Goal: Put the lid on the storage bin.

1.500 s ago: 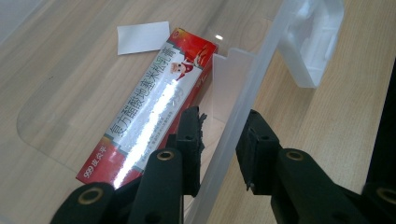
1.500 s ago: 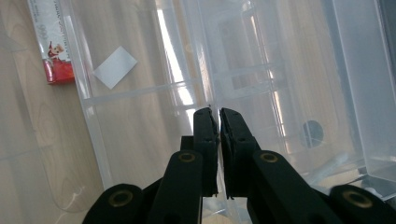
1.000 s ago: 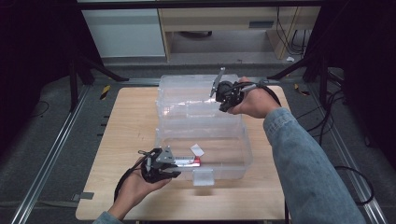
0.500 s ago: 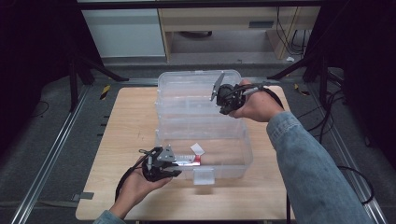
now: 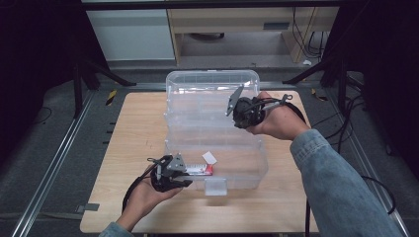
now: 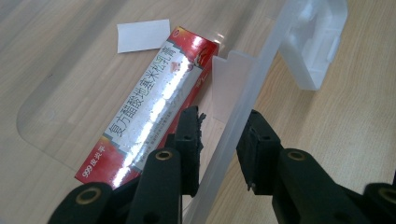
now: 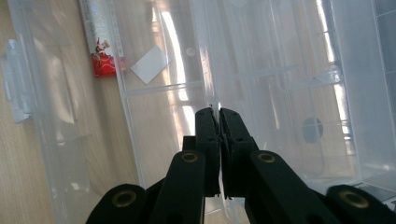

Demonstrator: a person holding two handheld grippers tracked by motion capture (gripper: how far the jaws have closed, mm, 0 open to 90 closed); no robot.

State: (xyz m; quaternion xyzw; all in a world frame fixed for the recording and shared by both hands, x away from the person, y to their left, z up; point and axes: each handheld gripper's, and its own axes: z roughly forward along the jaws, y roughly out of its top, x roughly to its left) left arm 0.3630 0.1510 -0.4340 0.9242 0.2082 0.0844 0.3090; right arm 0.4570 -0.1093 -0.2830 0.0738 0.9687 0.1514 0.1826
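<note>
a clear plastic box [image 5: 217,143] sits mid-table with its lid [image 5: 212,91] raised. the left gripper [image 6: 223,135] straddles the box's front wall, jaws apart on either side, not squeezing. a red carton [image 6: 149,107] lies inside beside a white slip [image 6: 142,35]. the right gripper [image 7: 219,122] is clenched on the lid's thin edge.

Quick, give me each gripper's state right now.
Left gripper: open, jaws either side of the clear box's front wall, not clamped.
Right gripper: shut; whether it pinches the lid cannot be told.
</note>
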